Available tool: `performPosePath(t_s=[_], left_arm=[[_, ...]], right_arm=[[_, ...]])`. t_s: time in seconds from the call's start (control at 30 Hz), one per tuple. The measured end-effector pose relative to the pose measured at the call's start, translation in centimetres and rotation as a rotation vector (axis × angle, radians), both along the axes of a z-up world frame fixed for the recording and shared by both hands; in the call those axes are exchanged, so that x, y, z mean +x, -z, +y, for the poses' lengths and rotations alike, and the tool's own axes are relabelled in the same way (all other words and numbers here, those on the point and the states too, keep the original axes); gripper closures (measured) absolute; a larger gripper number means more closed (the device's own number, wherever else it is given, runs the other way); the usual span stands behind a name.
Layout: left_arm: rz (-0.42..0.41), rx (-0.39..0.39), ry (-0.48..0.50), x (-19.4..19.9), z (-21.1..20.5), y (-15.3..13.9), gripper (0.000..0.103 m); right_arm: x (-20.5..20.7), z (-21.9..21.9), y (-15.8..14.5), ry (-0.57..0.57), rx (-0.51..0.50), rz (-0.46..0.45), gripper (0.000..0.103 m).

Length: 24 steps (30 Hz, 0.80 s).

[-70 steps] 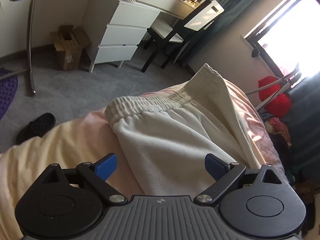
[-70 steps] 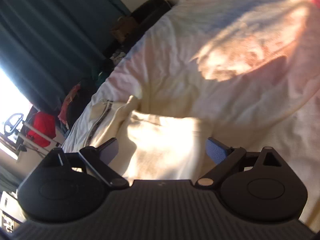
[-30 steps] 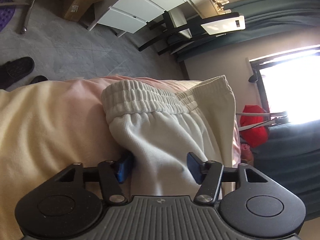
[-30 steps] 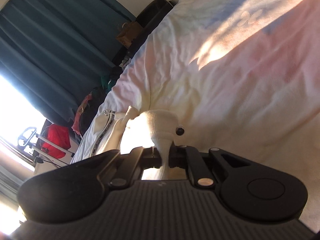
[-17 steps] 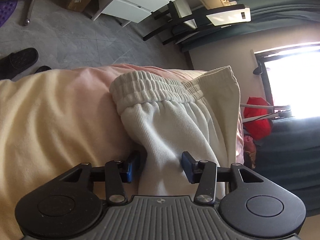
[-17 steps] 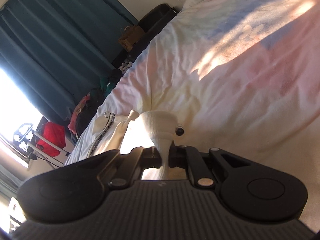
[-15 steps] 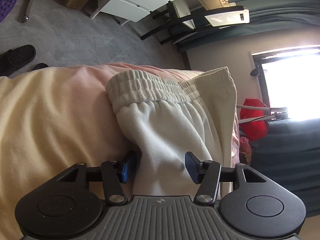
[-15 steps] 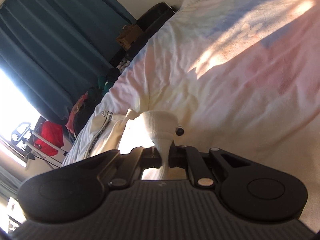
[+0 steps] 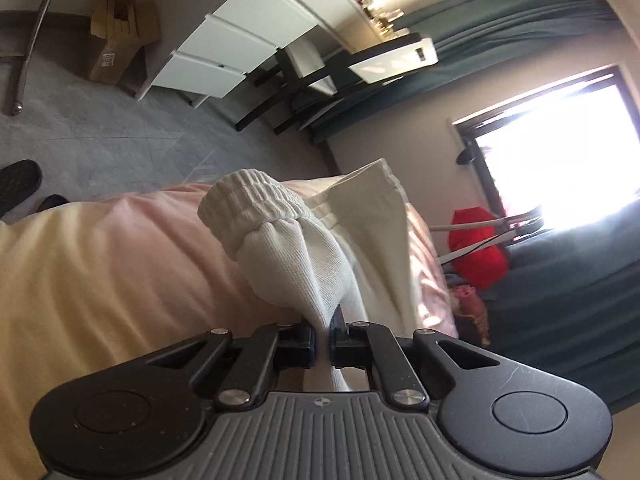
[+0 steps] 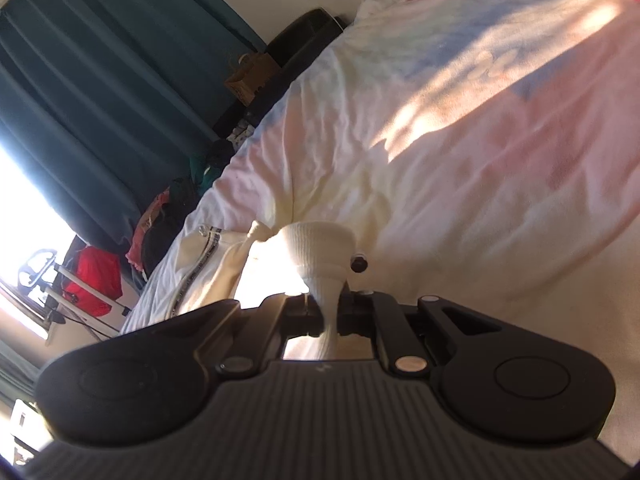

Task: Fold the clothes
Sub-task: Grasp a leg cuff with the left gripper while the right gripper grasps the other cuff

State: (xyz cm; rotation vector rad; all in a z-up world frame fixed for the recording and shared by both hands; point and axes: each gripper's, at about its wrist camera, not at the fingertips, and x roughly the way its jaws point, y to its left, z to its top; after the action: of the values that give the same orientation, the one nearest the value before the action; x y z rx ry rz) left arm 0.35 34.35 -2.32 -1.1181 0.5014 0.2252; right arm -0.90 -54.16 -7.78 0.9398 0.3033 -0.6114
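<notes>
Sweatpants (image 9: 320,248) on the bed (image 9: 120,264), dresser (image 9: 236,44) and chair (image 9: 320,68) beyond.

Bare bedspread (image 10: 480,168) lies open ahead; dresser (image 9: 224,48) stands across the floor.

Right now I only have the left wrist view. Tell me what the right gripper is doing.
Observer: The right gripper is shut on the white pants, pinching a bunched ribbed edge.
Operator: Mine shows the left gripper clamped near the waistband. Report what lies past the right one.
Observer: Open pastel bedspread, sunlit in patches.
Operator: Name anything else on that bed.
Observer: A cream garment with a striped trim lies left of the pinched fabric.
</notes>
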Motion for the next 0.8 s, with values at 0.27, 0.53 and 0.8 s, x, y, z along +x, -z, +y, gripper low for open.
performPosePath(t_s=[0.27, 0.53, 0.8], left_arm=[[-0.117, 0.027, -0.022, -1.6, -0.9, -2.9, 0.099], [-0.145, 0.143, -0.031, 5.5, -3.2, -7.6, 0.099], [-0.037, 0.256, -0.06, 22.5, -5.1, -9.4, 0.099]], right_arm=[[-0.2, 0.6, -3.1, 0.041, -0.096, -0.023, 0.095], [6.8, -0.8, -6.2, 0.017, -0.103, -0.011, 0.095], [23.1, -0.9, -7.7, -0.027, -0.219, 0.034, 0.095]])
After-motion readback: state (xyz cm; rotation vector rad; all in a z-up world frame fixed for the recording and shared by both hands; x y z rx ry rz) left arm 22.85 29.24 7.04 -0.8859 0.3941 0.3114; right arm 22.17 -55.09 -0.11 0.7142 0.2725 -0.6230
